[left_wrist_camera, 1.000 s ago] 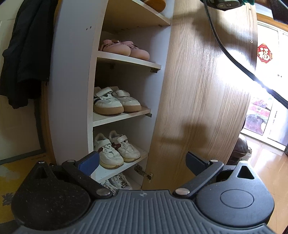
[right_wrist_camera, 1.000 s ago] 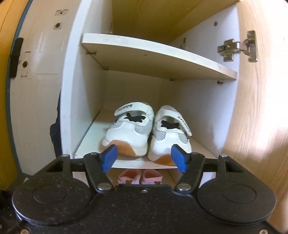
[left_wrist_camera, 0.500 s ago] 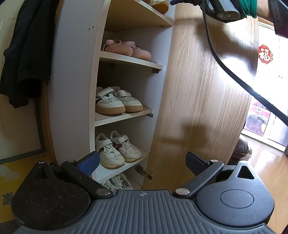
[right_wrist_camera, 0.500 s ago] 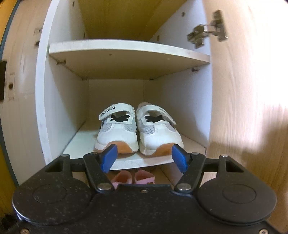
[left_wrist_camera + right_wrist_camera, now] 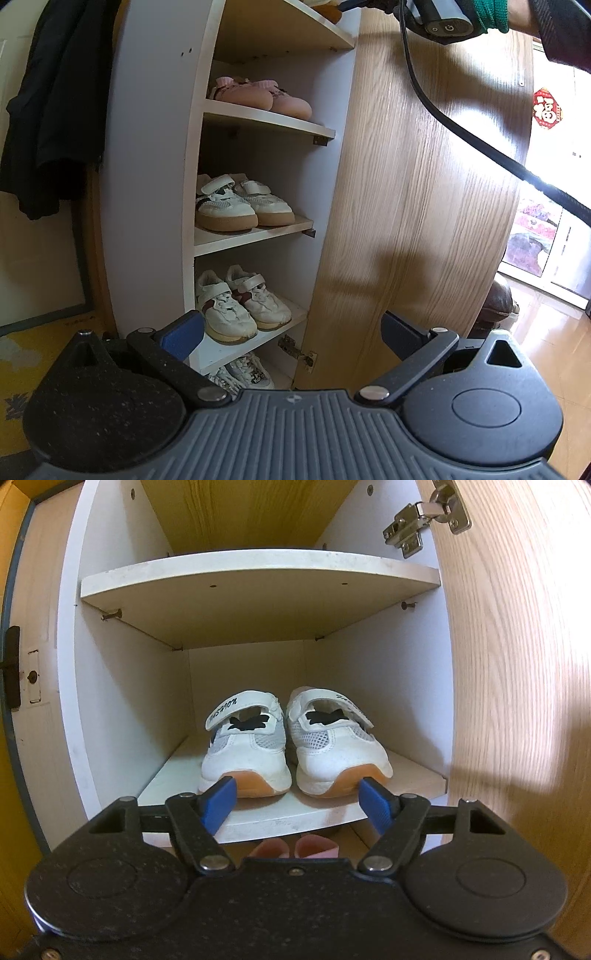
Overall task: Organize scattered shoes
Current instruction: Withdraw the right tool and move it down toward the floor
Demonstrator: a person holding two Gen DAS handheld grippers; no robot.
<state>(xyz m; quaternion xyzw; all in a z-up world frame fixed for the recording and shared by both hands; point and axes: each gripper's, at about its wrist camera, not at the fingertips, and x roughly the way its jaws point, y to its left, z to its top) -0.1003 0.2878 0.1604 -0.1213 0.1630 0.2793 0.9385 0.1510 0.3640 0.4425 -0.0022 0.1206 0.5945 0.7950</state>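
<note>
Lower shoe pairs (image 5: 240,206) only leftward; white sneakers (image 5: 295,746) rightward.

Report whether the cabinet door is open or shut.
Open. The wood-grain door stands swung out from the cabinet, baring its hinge and the shelves, with white shoes in plain view.

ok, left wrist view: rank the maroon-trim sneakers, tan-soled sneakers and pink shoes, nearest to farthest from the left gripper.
1. Maroon-trim sneakers, low shelf just past the left gripper.
2. Tan-soled sneakers, one shelf above.
3. Pink shoes, two shelves above, farthest.
</note>
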